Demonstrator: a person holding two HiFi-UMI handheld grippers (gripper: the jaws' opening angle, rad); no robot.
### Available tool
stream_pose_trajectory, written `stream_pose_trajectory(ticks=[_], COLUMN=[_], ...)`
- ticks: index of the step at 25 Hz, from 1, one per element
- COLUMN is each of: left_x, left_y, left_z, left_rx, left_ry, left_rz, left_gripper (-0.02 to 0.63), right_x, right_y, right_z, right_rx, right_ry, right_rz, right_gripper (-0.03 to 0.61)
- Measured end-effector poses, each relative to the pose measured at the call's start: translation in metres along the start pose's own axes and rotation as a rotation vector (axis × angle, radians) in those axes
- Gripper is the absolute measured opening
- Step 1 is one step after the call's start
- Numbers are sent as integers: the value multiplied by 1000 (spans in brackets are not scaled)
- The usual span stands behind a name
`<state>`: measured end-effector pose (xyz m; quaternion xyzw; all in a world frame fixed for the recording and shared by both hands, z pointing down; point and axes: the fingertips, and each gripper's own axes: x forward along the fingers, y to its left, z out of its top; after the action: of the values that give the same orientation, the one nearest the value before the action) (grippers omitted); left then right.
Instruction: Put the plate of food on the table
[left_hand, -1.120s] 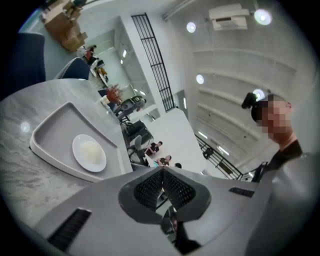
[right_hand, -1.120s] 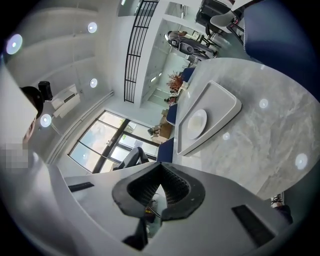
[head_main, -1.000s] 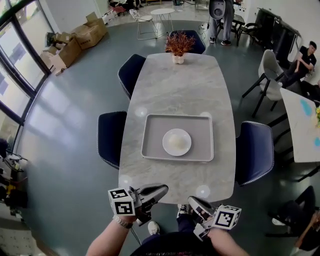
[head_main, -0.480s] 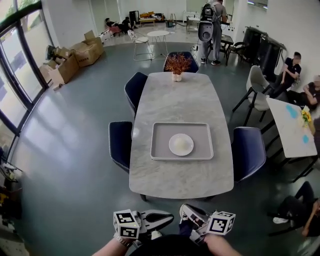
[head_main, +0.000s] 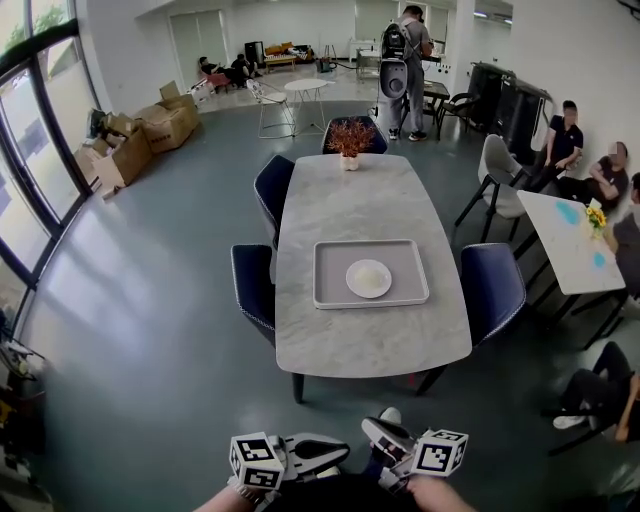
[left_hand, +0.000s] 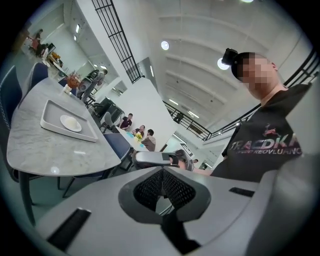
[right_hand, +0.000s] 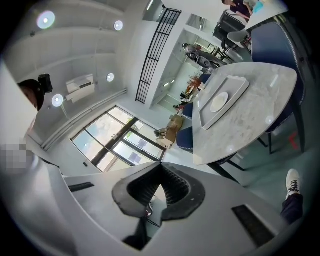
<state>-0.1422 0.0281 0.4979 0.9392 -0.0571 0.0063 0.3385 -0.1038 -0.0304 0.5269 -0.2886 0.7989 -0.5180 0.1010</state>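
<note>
A white plate (head_main: 368, 278) with a pale mound of food sits in a grey tray (head_main: 330, 290) on the marble table (head_main: 340, 340). Both grippers are low at the bottom of the head view, well short of the table's near end. My left gripper (head_main: 343, 451) is shut and holds nothing. My right gripper (head_main: 368, 430) is shut too, its tips close to the left one's. The left gripper view has the plate (left_hand: 70, 123) and tray (left_hand: 50, 125) far off at the left. Far beyond the jaws in the right gripper view are the plate (right_hand: 219, 102) and tray (right_hand: 235, 87).
Dark blue chairs (head_main: 254, 290) (head_main: 492, 290) flank the table, another (head_main: 272, 185) stands further back. A vase of reddish twigs (head_main: 349, 140) stands at the far end. People sit at the right (head_main: 565, 130) by a second table (head_main: 565, 235). Cardboard boxes (head_main: 150, 130) lie left.
The view has drawn back from the table: it now looks smaller and farther, with floor showing before its near end. Both grippers stay shut and low, closer together.
</note>
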Motion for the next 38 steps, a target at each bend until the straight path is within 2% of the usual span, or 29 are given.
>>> stream_pose_trajectory(ticks=[6,12,16,19,23,27,30,34,38], left_x=[-14,-13,-13,-12,-12,-12,-16,-17,-18], left_y=[-5,-12,-18,-19,-22,-26,-27,-25,-20], left_z=[-5,-14,-14,-14,-14,-11,-11,-13,-15], left_rx=[-87,-78,-112,-125,-128,-126,-123,-125,-122], left_ry=[-86,-75,-82,-97,-100,-112,-111,-118,-95], left_rz=[43,22,30,24,17,11,10,23,27], left_gripper=[9,9,9,9,9,9,9,9,9], right_x=[-13,-26,-39,-43,-52,-53,-52,-45,-42], right_y=[12,17,19,18,18,25,22,26,18], right_z=[-19,-31,-35,-40,-43,-43,-44,-47,-46], right_rx=[-51,-40,-45,-26,-44,-44,-44,-18,-21], right_ry=[10,-19,-35,-44,-45,-53,-50,-40,-32], right_rz=[-27,-39,-52,-23,-62,-41,-74,-19,-40], right_gripper=[9,9,9,9,9,9,9,9,9])
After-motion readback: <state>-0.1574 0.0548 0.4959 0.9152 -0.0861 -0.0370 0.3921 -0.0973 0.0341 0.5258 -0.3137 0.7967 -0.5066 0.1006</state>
